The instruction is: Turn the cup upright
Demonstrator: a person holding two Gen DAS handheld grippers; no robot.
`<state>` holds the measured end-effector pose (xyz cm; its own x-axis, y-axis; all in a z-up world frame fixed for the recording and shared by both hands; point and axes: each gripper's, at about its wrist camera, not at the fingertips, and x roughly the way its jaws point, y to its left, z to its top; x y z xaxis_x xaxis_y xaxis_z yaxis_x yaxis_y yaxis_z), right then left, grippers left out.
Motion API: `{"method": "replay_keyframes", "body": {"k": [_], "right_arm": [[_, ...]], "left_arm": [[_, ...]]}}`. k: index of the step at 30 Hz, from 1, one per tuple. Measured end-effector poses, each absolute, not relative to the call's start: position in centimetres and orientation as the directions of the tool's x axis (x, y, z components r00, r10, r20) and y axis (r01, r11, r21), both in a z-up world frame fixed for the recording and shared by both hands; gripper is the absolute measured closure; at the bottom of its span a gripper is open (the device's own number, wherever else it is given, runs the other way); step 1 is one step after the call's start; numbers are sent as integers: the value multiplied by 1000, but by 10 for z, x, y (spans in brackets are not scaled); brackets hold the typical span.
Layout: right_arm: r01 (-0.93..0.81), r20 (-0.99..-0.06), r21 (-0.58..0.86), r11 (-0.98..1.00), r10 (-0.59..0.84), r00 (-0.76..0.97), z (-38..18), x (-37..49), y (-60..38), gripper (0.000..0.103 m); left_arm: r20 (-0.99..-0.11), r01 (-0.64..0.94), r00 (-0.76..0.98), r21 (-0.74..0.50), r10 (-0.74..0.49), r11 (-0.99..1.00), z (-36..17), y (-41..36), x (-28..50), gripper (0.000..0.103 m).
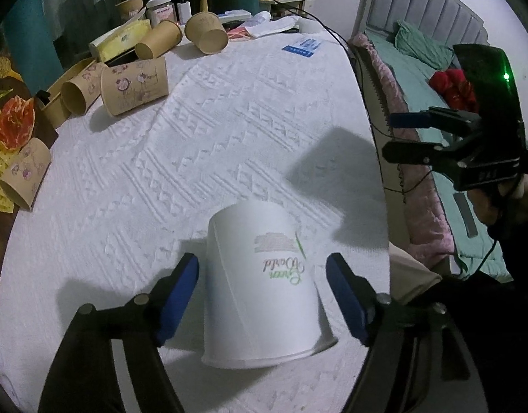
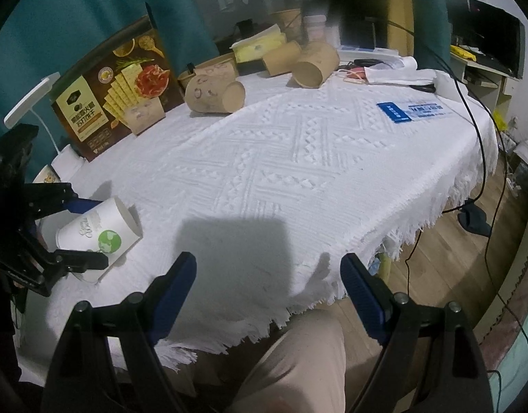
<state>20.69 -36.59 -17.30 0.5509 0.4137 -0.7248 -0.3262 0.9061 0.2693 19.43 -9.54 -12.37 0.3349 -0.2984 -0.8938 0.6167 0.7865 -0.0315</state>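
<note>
A white paper cup (image 1: 264, 282) with green print lies tilted on the white tablecloth (image 1: 195, 158), mouth low and toward the camera, closed base pointing up and away. My left gripper (image 1: 264, 296) straddles it, and a narrow gap shows between each blue pad and the cup wall, so it is open. In the right wrist view the same cup (image 2: 102, 230) leans between the left gripper (image 2: 88, 234) fingers at the far left. My right gripper (image 2: 267, 285) is open and empty above the fringed front edge of the cloth, and it also shows as the right gripper (image 1: 401, 136) beyond the table's right edge.
Several brown paper cups (image 1: 136, 84) lie on their sides at the back left, beside a tissue box (image 1: 121, 39) and a food carton (image 2: 116, 93). A blue card (image 2: 411, 112) lies at the right. A black cable (image 2: 470, 103) runs down the table's right side. A bed (image 1: 418, 69) stands alongside.
</note>
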Motion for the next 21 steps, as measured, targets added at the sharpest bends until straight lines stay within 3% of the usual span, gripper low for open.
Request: {"method": "replay_keyframes", "body": {"k": [7,12,16,21], "right_arm": [[-379,-722,250,891,432,541,-166,219,-362,19],[-525,-724,155,837,457,516,-148,231,-336,19],[-702,-711,51,711,519,474,-124,225,-300,19],[-880,-722,-122,458,567,395,-107,200,-241,19]], "left_arm": [[-853,578,408,-37,-327,815,-97,-88,187,23],[-787,514,524,-12,-326,858,-65,-74,158,23],[-704,373,628,-103,-332,922,-53,-33,126,23],[-639,153,727,-206,-252,966,-60,22,79,23]]}}
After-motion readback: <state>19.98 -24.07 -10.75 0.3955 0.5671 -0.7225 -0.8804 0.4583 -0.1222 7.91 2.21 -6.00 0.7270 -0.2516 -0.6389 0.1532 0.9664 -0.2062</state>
